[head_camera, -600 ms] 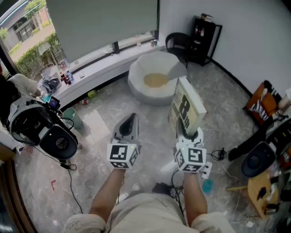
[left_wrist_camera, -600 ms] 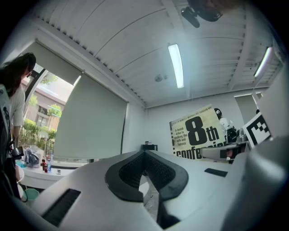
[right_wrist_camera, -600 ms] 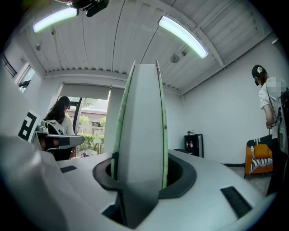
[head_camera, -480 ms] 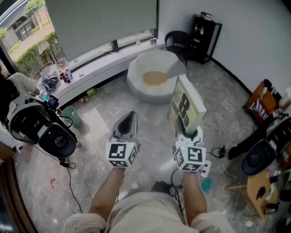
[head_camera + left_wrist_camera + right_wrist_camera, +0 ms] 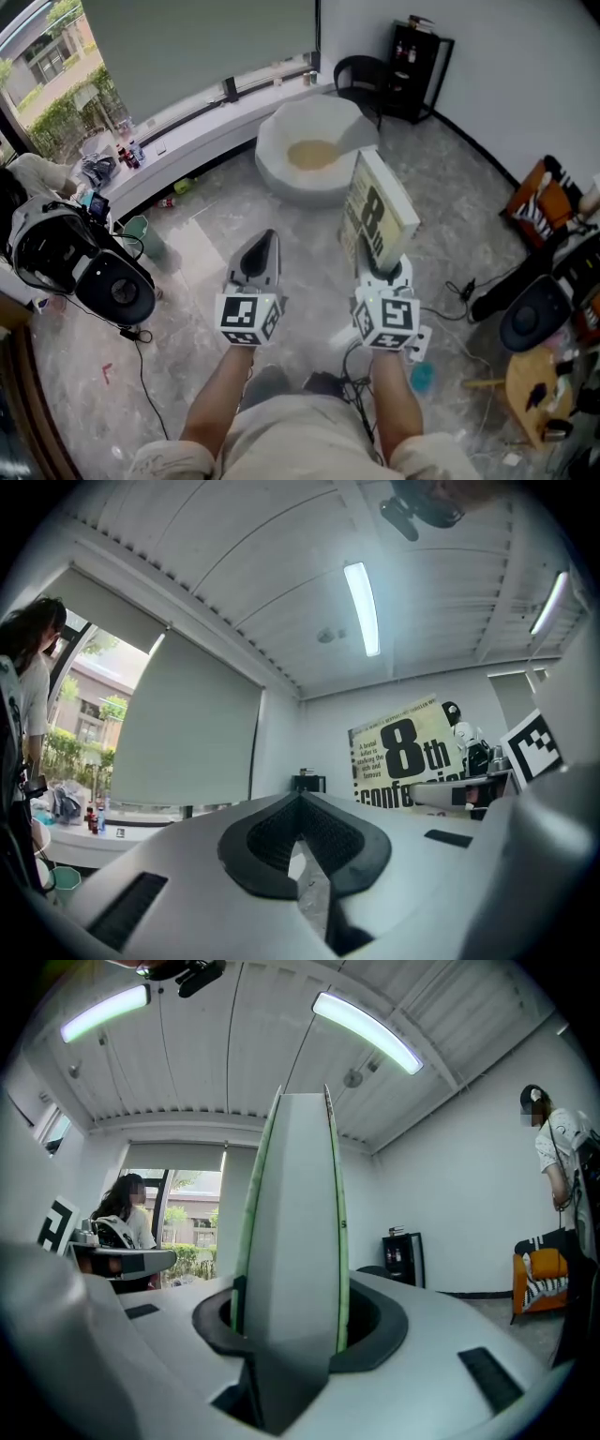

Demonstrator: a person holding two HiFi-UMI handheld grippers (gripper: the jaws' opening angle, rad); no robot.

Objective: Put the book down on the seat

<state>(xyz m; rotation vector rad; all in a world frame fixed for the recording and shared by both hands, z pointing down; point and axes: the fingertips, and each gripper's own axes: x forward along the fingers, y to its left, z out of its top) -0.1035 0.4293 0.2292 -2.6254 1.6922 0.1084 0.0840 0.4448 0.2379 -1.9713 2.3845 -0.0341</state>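
Observation:
My right gripper is shut on the lower edge of a thick white book with a big black "8" on its cover, held upright on edge. In the right gripper view the book stands tall between the jaws, page edges towards the camera. Beside it, my left gripper is level and shut with nothing in it. The left gripper view shows the book's cover off to the right. The seat, a round white one with a yellowish hollow, stands on the floor beyond both grippers.
A black chair and a black shelf stand behind the seat. Black-and-white gear lies at the left, an orange bag and cables at the right. A person stands by the right wall.
The head view has shifted a little, so the seat sits slightly higher and further left. Both grippers keep their pose, and the book stays upright in the right one.

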